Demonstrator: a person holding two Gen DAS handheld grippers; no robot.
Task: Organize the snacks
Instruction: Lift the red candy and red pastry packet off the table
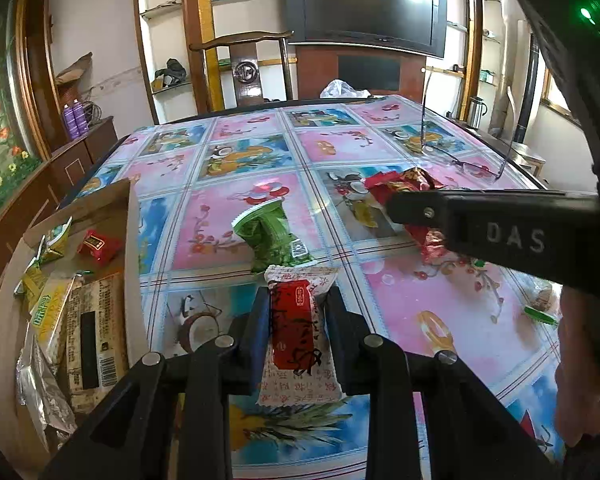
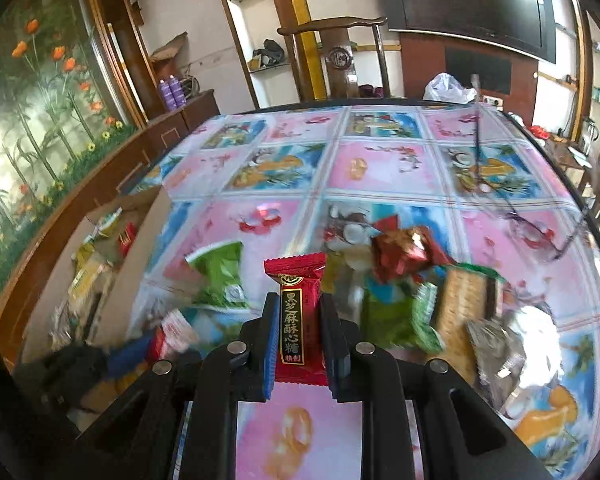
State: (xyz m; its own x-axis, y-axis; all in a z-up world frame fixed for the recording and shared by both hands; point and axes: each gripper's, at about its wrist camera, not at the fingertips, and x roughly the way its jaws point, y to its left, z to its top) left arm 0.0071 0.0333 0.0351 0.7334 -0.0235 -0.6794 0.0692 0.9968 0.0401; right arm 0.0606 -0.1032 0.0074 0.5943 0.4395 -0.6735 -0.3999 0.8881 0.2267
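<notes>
My left gripper (image 1: pixel 298 300) is shut on a white packet with a red label (image 1: pixel 296 320), held upright just above the tablecloth. To its left stands an open cardboard box (image 1: pixel 134 236) with several snack packets in it. A green packet (image 1: pixel 268 236) lies on the table ahead. My right gripper (image 2: pixel 300 300) is shut on a red candy packet with a black label (image 2: pixel 300 320). In the left wrist view the right gripper (image 1: pixel 396 208) reaches in from the right above a crinkled red wrapper (image 1: pixel 400 182). The box (image 2: pixel 140 236) sits at the right view's left.
A pile of snacks lies right of my right gripper: a red wrapper (image 2: pixel 400 252), green packets (image 2: pixel 396 316), a cracker pack (image 2: pixel 464 300), a silver pack (image 2: pixel 496 344). Eyeglasses (image 1: pixel 472 167) rest further back. A wooden chair (image 1: pixel 244 56) stands behind the table. A hand (image 1: pixel 580 360) shows at right.
</notes>
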